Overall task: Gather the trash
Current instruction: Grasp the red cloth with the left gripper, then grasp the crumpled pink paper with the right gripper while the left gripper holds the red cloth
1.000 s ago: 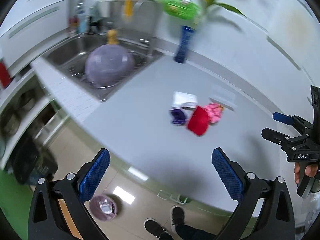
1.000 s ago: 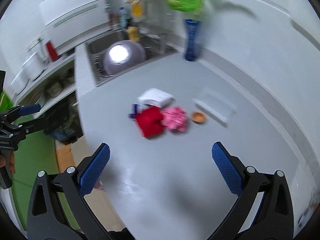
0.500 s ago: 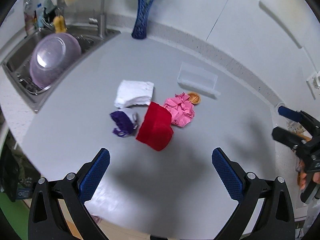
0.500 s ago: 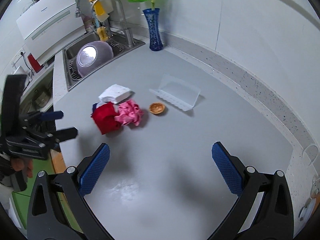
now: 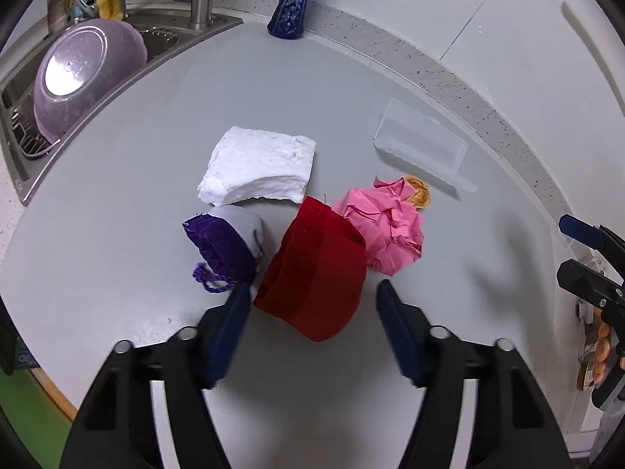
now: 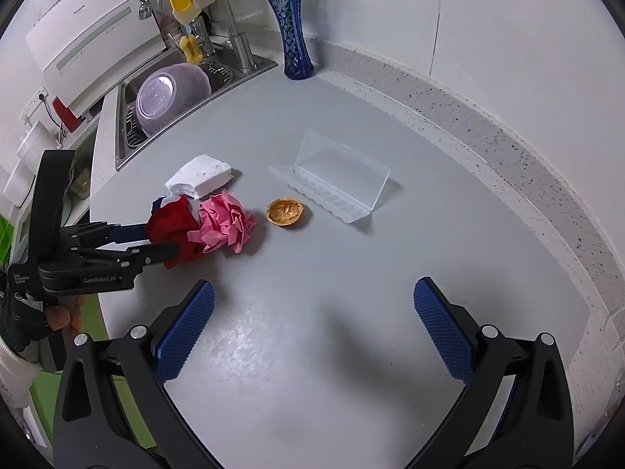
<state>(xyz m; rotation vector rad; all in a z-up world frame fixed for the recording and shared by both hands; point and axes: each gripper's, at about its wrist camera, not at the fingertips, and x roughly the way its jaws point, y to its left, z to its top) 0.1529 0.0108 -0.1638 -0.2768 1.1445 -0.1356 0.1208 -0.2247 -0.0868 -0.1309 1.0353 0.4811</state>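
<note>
Left gripper (image 5: 312, 305): jaws closing, blue pads either side of the near end of the red velvet pouch (image 5: 318, 269); the left pad is blurred, and neither pad can be seen pressing on the cloth. In the right wrist view the same fingers flank the pouch from the left side.

Right gripper (image 6: 312, 316): jaws wide apart, nothing between them, over bare grey countertop (image 6: 351, 351).

Trash cluster, mid-counter:
- Red pouch lies flat, touching the purple drawstring pouch (image 5: 224, 244) on its left and the crumpled pink paper (image 5: 384, 226) on its right.
- Purple pouch has a pale lining showing and its cord trailing just beside the left pad.
- White foam block (image 5: 259, 166) lies just behind both pouches, touching or nearly touching the purple one.
- Walnut shell half (image 6: 285, 212) sits hollow side up, just beyond the pink paper, apart from it in the right wrist view; nothing seen inside.

Clear plastic case (image 6: 338, 181): open, lid standing up, ridged tray flat; empty as far as can be seen. Near the shell, not touching.

Rear of counter: blue vase (image 6: 291, 27) upright against the backsplash, holding a green stem. Sink (image 6: 164, 101) at far left holds a wire rack with a purple bowl (image 6: 172, 95) tilted on its side; a yellow sponge sits beside the tap
</note>
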